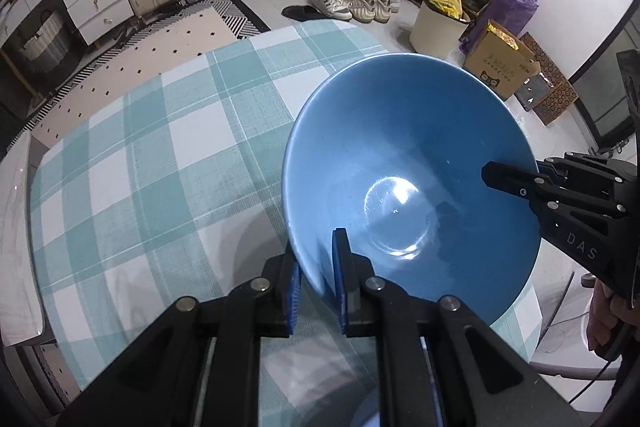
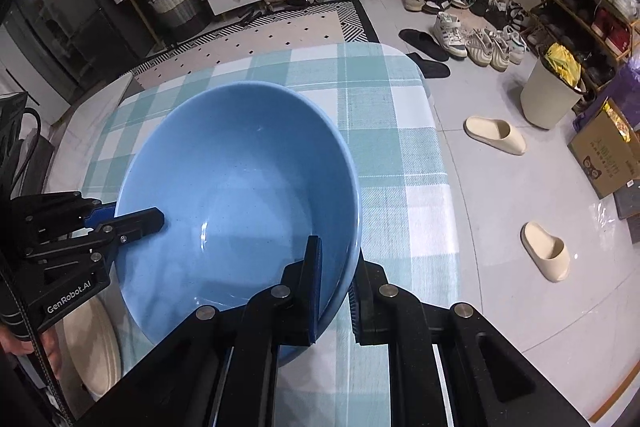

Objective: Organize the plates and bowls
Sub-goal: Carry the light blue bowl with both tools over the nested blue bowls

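A glossy blue bowl (image 1: 408, 183) sits between the two grippers, above a table (image 1: 160, 155) spread with a teal-and-white check cloth; whether it rests on the cloth or is lifted off it cannot be told. It is deep and round, plain inside, with a bright glare on its flat bottom (no chips or marks show). The left gripper (image 1: 318, 291) is clamped on the near rim, one blue pad inside the wall and one outside. The right gripper (image 2: 334, 291) pinches the opposite rim the same way, its inner finger lying against the inside wall. In each view the other gripper reaches in over the rim from the side.
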